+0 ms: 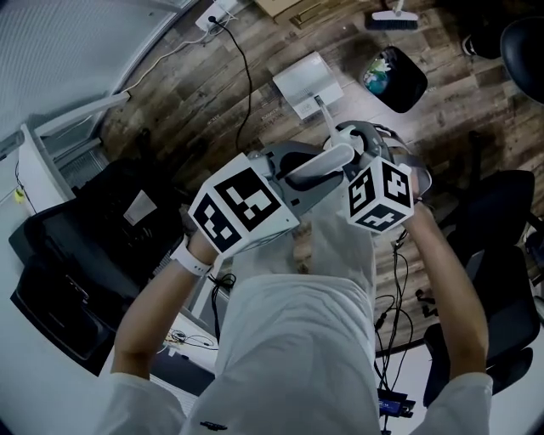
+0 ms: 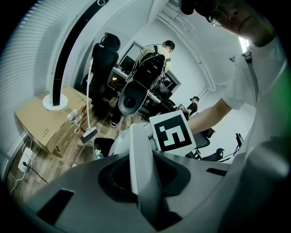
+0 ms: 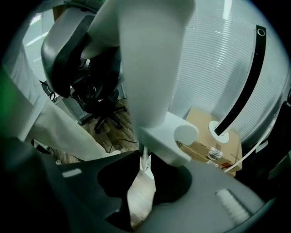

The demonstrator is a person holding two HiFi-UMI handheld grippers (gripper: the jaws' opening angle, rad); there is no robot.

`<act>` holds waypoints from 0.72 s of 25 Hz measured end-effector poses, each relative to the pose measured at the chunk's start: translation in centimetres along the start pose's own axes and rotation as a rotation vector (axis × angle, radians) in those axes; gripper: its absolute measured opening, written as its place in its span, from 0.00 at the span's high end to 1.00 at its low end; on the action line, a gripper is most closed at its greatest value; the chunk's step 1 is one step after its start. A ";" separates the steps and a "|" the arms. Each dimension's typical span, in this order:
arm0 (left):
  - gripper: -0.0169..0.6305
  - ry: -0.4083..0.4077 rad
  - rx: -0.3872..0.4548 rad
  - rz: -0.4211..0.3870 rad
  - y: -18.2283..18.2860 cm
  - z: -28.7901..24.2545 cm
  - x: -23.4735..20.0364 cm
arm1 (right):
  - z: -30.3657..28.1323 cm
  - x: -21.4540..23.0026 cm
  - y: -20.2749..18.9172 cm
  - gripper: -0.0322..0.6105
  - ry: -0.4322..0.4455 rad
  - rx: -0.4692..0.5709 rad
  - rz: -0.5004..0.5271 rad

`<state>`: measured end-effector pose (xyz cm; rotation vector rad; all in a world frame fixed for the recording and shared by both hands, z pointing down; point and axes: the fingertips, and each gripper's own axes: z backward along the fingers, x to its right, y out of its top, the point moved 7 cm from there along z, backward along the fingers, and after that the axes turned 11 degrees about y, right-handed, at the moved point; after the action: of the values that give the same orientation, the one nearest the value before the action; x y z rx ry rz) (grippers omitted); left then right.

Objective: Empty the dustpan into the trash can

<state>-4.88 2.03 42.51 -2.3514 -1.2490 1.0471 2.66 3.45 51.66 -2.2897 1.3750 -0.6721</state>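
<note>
Head view | wood floor (image 1: 255, 38), trash can (image 1: 396, 78) near dustpan (image 1: 308, 83) | left gripper (image 2: 146, 191), right gripper (image 3: 142, 182) jaws clamp its handle (image 1: 323, 163)

Broom (image 1: 392, 20) cut off up top; can't ID trash can (image 1: 413, 81) contents.

R gripper (image 3: 142, 191) jaws clamped on white dustpan handle (image 3: 150, 68); cardboard box (image 3: 200, 125) behind, rt.
</note>
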 end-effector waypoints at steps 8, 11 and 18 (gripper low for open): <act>0.87 0.009 -0.042 -0.041 0.4 -3.1 -0.7 | -0.8 1.6 -2.6 0.82 0.000 -0.013 -0.027; 0.87 0.016 -0.041 -0.037 0.9 -3.6 -0.9 | -0.6 2.3 -3.1 0.82 0.007 -0.002 -0.032; 0.86 0.026 -0.049 -0.048 0.9 -3.5 -1.2 | -0.8 2.4 -2.9 0.80 0.019 0.025 0.004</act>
<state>-2.31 0.87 45.00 -2.3511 -1.3294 0.9784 5.27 2.53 54.38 -2.2664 1.3713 -0.7071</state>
